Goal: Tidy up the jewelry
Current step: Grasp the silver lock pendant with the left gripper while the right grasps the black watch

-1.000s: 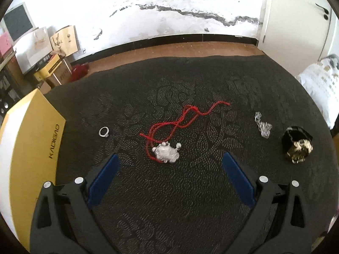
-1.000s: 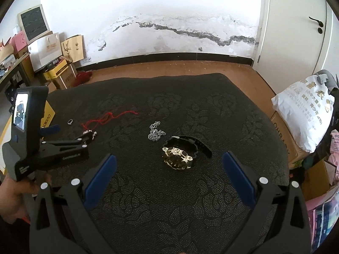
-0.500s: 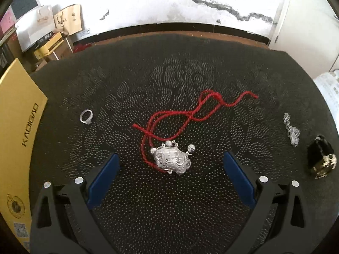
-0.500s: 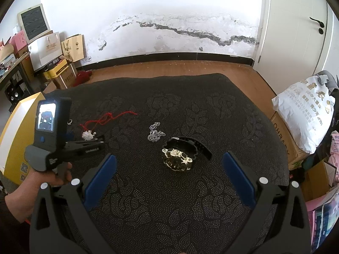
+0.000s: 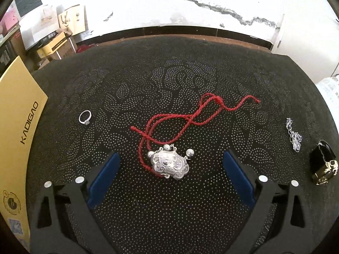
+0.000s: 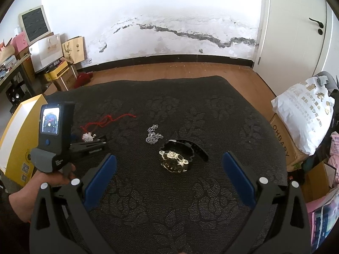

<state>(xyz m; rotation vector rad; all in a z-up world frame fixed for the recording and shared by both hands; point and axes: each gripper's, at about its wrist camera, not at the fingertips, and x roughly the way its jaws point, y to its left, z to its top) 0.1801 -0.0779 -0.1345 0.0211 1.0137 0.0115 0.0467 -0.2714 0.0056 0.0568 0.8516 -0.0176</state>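
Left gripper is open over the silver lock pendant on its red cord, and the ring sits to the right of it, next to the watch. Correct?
Not quite. The ring lies left of the silver lock pendant, near the yellow box, as the left wrist view shows; the silver chain lies beside the watch. The left gripper is open.

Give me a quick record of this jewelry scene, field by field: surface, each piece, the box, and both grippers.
surface: dark patterned mat
pendant: silver lock pendant on red cord, lying between the left jaws, not touched
ring: silver ring, left of the cord, near the box
chain: silver chain, bunched, just beyond the watch
watch: gold-faced watch with black strap, ahead of the right gripper
box: yellow box at the mat's left edge
left gripper: jaws open, just been closing slightly around the pendant
right gripper: jaws open, empty
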